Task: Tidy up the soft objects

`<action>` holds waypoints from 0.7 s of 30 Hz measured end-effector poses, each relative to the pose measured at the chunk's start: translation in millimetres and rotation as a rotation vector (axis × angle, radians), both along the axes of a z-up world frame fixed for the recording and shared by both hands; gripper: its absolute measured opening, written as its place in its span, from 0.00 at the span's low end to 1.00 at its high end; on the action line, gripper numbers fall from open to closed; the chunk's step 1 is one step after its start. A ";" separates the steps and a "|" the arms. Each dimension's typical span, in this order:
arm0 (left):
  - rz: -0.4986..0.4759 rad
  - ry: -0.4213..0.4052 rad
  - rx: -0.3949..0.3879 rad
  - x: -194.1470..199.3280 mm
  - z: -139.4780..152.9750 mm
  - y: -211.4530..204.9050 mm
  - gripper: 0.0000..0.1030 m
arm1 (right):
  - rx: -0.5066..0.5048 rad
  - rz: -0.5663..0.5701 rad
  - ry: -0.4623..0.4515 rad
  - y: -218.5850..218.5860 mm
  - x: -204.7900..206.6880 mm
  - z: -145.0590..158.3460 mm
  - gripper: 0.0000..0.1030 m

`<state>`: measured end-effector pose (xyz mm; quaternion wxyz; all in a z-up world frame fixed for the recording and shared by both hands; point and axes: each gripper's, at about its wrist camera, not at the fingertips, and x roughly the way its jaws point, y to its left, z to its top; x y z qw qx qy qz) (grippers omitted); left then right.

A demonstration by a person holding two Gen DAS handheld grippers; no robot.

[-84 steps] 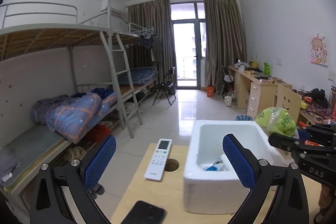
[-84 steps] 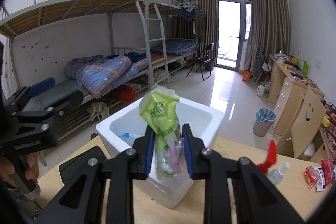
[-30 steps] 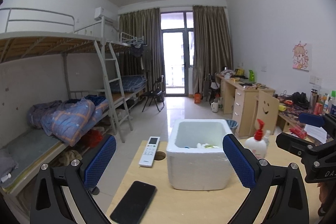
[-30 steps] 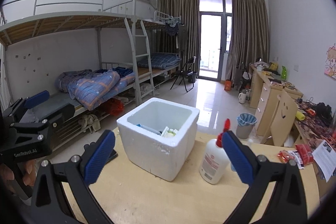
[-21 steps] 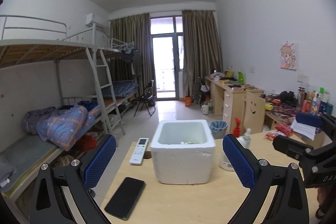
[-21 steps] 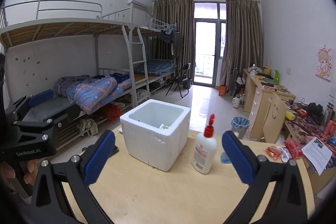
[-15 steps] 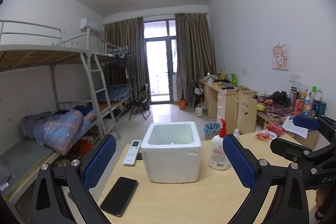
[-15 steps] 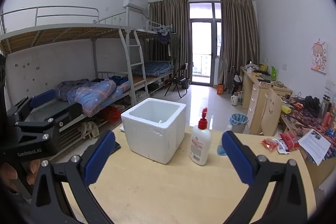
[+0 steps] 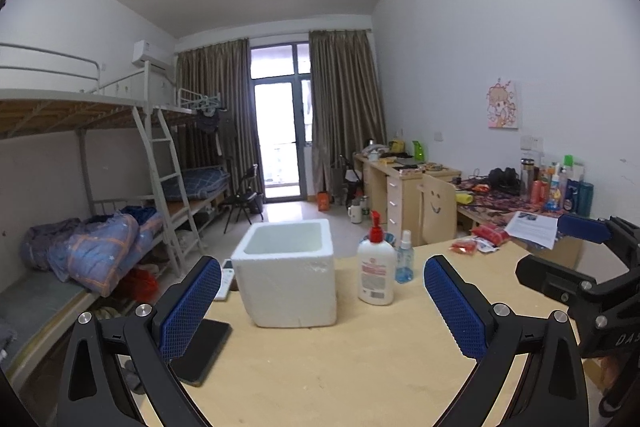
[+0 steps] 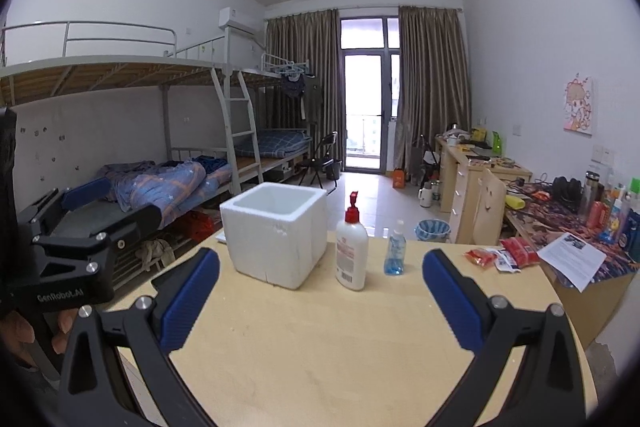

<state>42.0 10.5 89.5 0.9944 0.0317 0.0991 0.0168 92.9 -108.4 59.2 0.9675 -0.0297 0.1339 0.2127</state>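
white foam box [image 9: 288, 277] sits mid-table, its contents hidden below the rim, both left gripper [image 9: 322, 311] and right gripper [image 10: 320, 301] wide and empty; next pick is probably the red packets [image 10: 500, 254] far right, best pinched mid-body, gently.

White foam box [image 9: 289, 281], square, thick-walled, open-topped, upright on wooden tabletop [image 9: 360, 367]; contents hidden from both views. Red snack packets [image 10: 504, 254], flat, near far right table edge, well apart from box. Same box [image 10: 276, 233] turned corner-on in right wrist view.
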 end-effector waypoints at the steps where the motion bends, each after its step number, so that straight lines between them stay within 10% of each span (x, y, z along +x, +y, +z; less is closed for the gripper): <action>1: -0.004 0.000 -0.003 -2.5 -1.5 -1.7 0.99 | -0.003 -0.004 -0.004 -0.3 -4.2 -4.4 1.00; 21: 0.032 -0.022 -0.072 -28.8 -61.2 0.5 0.99 | 0.003 -0.034 -0.035 -4.9 -34.1 -63.7 1.00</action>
